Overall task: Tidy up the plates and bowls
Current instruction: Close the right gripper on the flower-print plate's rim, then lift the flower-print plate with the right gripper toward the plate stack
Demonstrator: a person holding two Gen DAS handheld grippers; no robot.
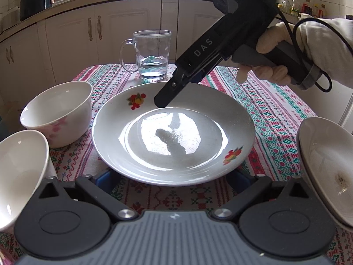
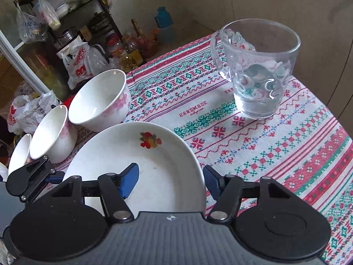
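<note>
Both of my grippers are at the plate [image 1: 174,132], centre of the tablecloth [image 1: 275,114].

Right gripper [image 2: 171,180] is spread wide, straddling the plate's far rim: one blue pad [image 2: 130,180] is over the plate's inside, the other is outside over the cloth. Not clamped on anything yet.

Left gripper [image 1: 172,176] sits at the near rim. Its fingers are spread and mostly hidden under the plate's edge, so it reads as open (can't tell whether a pad touches the underside).

Bowls: the pink-flowered bowl [image 2: 100,99] stands just left of the plate, a second bowl [image 2: 51,134] next to it. Another dish [image 1: 326,167] is at the right edge of the left view. Glass mug [image 2: 258,70] with a little water stands behind the plate, apart from it.

My read: grasp step on the plate, pre-close. Next I need to seat the rim between the right pads, close, lift level, and keep clear of the mug and bowls.
</note>
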